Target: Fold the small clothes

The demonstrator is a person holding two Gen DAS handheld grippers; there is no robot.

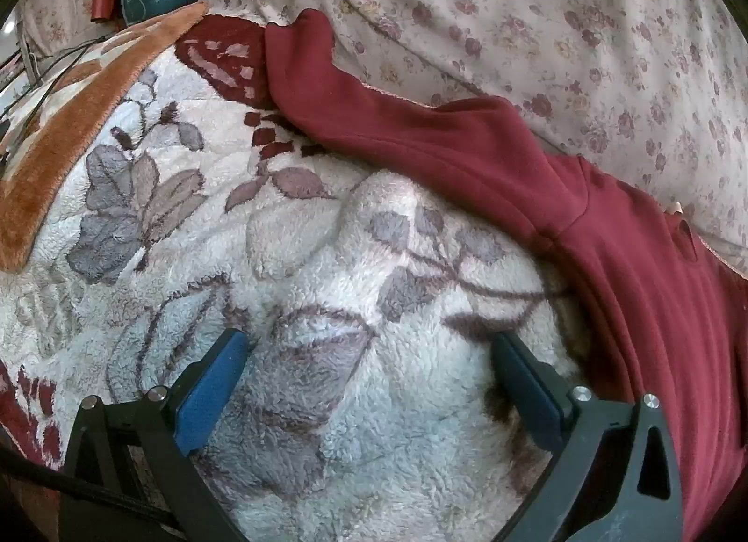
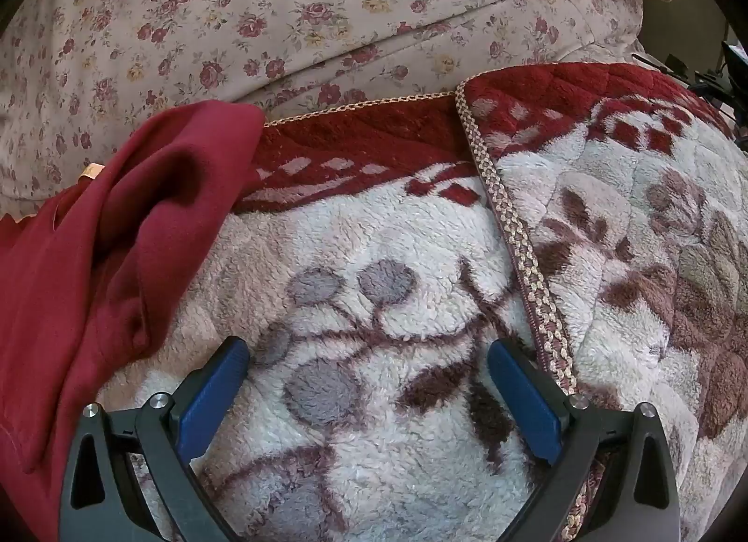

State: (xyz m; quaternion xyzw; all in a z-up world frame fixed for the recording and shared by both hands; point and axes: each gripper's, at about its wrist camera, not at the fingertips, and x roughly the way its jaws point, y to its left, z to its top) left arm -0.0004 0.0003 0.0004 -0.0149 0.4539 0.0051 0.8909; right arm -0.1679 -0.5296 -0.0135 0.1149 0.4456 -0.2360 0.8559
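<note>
Between both grippers, dark-red garment (image 1: pixel 467 140) lies unfolded on plush blanket (image 1: pixel 290 261), far edge against floral sheet (image 1: pixel 537 18). Left gripper (image 1: pixel 369 350) and right gripper (image 2: pixel 367 357): jaws spread, empty. Risk: fingers snag blanket pile with cloth, dragging both.

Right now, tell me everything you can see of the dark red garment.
The dark red garment is soft, fleece-like knit, unfolded and rumpled. One long sleeve stretches away toward the floral sheet; a seam joins it to the body. It lies on the fluffy patterned blanket, its far edge against the sheet. From the right wrist view it bunches at left. Neither open gripper touches it.
</note>
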